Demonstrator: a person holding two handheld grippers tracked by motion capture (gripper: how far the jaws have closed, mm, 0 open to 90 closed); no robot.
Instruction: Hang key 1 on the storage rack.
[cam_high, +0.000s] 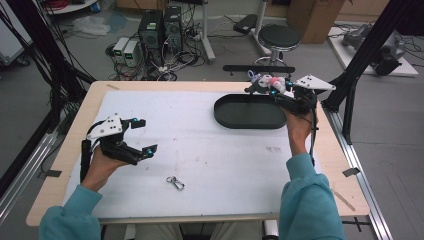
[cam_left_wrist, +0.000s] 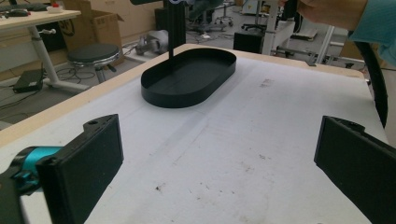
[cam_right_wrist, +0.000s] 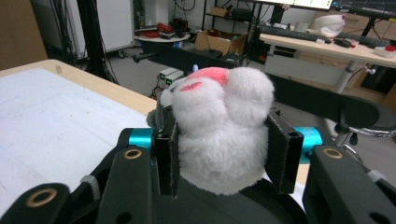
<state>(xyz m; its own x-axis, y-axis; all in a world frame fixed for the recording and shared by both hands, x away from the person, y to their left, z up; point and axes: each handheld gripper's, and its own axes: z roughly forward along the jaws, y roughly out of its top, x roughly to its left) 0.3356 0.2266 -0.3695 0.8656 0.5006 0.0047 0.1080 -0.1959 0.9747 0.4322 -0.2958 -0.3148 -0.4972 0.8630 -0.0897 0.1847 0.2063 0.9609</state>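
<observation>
My right gripper (cam_high: 272, 86) is shut on a white plush toy (cam_right_wrist: 222, 126) with a pink patch, its jaws squeezing the toy from both sides. In the high view the plush toy (cam_high: 274, 83) hangs just above the far right rim of a black oval tray (cam_high: 250, 111). My left gripper (cam_high: 143, 136) hovers over the left part of the white mat with jaws wide apart and nothing between them. From the left gripper view the black oval tray (cam_left_wrist: 189, 77) lies ahead, with nothing seen inside it. A small metal clasp (cam_high: 175, 183) lies on the mat near the front edge.
The white mat (cam_high: 200, 155) covers most of a wooden table (cam_high: 70, 145). Behind the table stand a black stool (cam_high: 279, 37), computer towers (cam_high: 160, 27) and tangled cables. Black frame posts rise at both sides.
</observation>
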